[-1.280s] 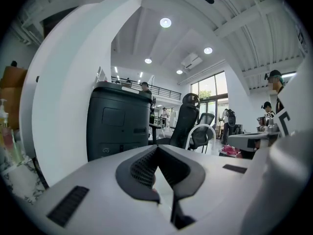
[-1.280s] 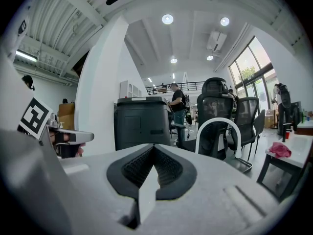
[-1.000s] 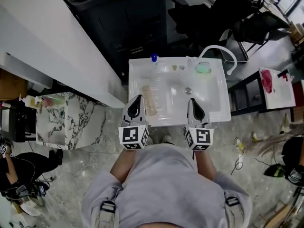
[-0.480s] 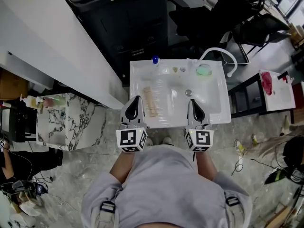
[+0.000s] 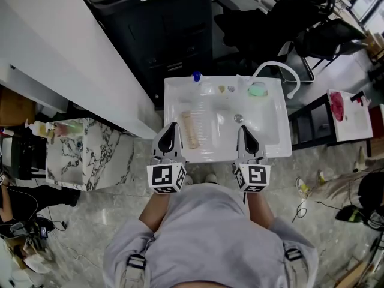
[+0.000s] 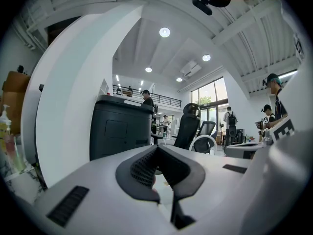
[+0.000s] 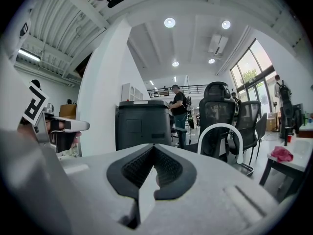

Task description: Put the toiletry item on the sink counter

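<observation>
A white sink unit (image 5: pixel 276 141) stands in front of me in the head view. A beige comb-like item (image 5: pixel 189 129) lies in the left of its basin. On the back rim are a small blue-capped bottle (image 5: pixel 196 76), two tiny objects (image 5: pixel 225 89) and a green round item (image 5: pixel 258 89). My left gripper (image 5: pixel 172 125) hovers at the sink's near edge, just beside the beige item, jaws shut and empty. My right gripper (image 5: pixel 241 128) is level with it near the drain (image 5: pixel 238 118), also shut and empty. Both gripper views look over the sink into the room.
A white curved pipe (image 5: pixel 282 69) arches over the sink's back right corner. A marble-patterned stand (image 5: pixel 90 152) with bottles (image 5: pixel 42 128) is at the left. A black bin (image 5: pixel 162 29) and a white partition (image 5: pixel 60 53) are behind. A small table with a red cloth (image 5: pixel 339 104) stands right.
Almost nothing: the left gripper has drawn back very slightly toward the person. The right gripper and the items on the sink stay where they were.
</observation>
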A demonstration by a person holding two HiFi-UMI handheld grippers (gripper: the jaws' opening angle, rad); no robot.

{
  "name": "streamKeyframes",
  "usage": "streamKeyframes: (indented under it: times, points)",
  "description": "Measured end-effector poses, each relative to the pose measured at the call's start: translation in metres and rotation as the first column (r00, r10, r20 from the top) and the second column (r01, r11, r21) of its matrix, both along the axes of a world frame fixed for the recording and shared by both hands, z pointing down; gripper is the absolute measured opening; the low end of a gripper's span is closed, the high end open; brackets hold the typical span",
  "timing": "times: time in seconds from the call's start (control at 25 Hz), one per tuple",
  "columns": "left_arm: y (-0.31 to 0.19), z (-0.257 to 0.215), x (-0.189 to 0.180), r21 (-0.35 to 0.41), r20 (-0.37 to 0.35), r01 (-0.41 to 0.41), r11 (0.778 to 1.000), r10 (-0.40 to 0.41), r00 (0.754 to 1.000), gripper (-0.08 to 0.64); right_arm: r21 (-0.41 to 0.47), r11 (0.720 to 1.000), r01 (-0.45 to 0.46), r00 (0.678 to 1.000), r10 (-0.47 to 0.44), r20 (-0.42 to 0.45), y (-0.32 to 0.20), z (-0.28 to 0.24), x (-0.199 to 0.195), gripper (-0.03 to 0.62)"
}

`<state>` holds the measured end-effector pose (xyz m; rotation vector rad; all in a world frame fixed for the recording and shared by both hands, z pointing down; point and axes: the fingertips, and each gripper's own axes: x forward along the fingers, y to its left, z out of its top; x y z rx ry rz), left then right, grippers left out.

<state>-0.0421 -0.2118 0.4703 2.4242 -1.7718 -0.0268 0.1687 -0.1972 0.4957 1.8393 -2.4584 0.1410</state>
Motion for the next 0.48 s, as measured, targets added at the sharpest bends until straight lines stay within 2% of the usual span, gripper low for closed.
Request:
streamKeyframes:
  times: [0.48]
  points:
    - [-0.0025, -0.0001, 0.0025, -0.004, -0.003, -0.004, 1.0, 0.004, 1.0, 0.005, -0.01, 1.0, -0.005, 1.0, 0.005, 0.005, -0.0024, 0.0001, 0.0025, 0.003]
